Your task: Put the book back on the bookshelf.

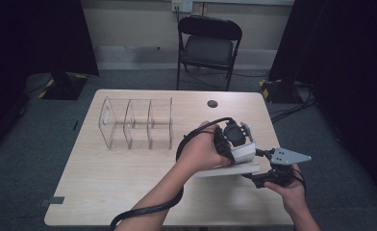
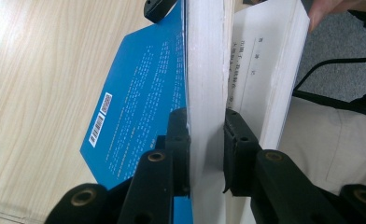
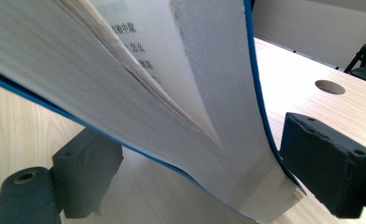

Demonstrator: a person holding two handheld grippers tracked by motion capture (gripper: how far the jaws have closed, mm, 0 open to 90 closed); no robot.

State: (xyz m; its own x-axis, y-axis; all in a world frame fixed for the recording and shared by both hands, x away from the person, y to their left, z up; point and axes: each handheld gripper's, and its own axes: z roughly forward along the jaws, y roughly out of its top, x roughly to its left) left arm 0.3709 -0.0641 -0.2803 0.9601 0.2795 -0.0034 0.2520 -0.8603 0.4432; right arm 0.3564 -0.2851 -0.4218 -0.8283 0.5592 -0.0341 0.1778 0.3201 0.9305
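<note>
A blue-covered book [image 1: 227, 169] is held open over the right half of the wooden table [image 1: 105, 183]. My left gripper [image 1: 234, 139] comes from above and is shut on a raised bundle of its pages. In the left gripper view the pads [image 2: 207, 126] squeeze the white page block [image 2: 209, 70], with the blue back cover [image 2: 139, 102] to their left. My right gripper [image 1: 254, 175] comes in from the right at the book's lower part. In the right gripper view its jaws [image 3: 195, 163] stand on both sides of the fanned pages [image 3: 125, 84] near the spine and touch the cover.
A clear acrylic rack [image 1: 136, 122] with several compartments stands at the table's back left. A round cable hole [image 1: 212, 103] lies behind the hands. A black folding chair [image 1: 208, 45] stands beyond the far edge. A thick cable [image 1: 148, 209] trails along the left forearm.
</note>
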